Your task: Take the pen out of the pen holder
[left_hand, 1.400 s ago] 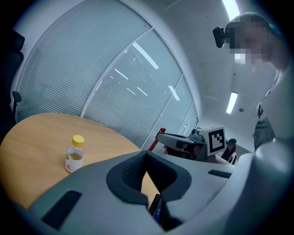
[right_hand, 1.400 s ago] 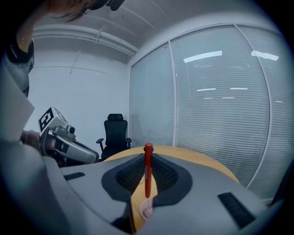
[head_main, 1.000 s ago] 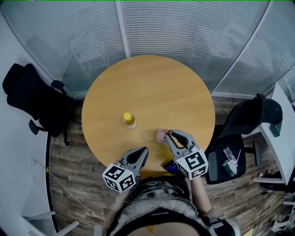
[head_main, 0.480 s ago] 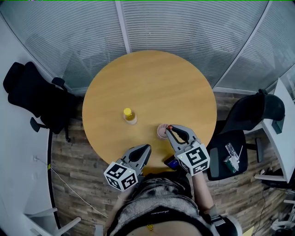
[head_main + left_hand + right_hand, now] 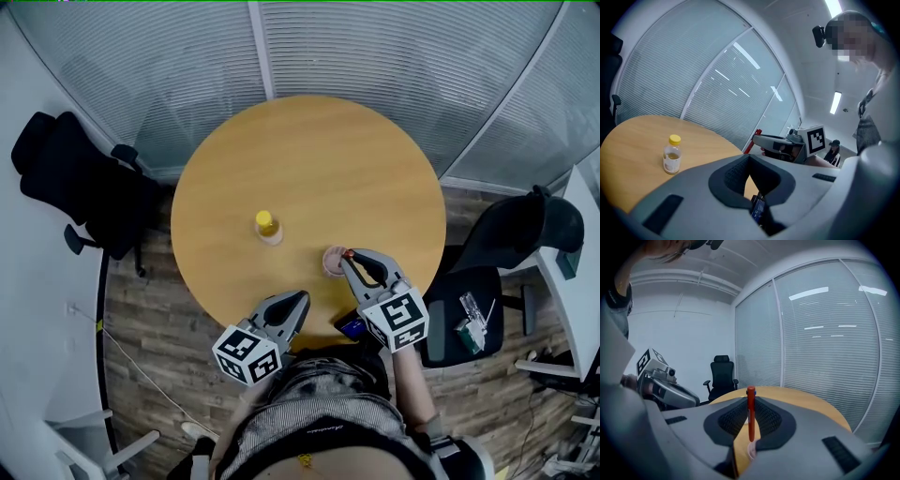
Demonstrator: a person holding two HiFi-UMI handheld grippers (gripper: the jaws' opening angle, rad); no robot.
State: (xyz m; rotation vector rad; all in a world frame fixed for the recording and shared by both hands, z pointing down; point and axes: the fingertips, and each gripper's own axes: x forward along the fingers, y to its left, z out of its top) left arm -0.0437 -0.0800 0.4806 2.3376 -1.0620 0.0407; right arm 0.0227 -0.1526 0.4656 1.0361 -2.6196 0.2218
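Gripping the red pen point(image 5: 751, 416), the right tongs point(image 5: 354, 260) have barely shifted; the pen still stands between them in its pink holder point(image 5: 333, 262), so lifting remains. Left tongs point(image 5: 298, 302) stay closed, empty.

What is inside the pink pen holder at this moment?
One red pen stands upright in the pink pen holder, the right gripper shut on its upper part. The gripper covers most of the holder's inside, so any other contents cannot be seen.

We read no words or numbers anywhere: the label on the yellow-capped bottle point(image 5: 671, 158) was too faint, and the marker cubes point(image 5: 397, 322) bore only black-and-white square patterns
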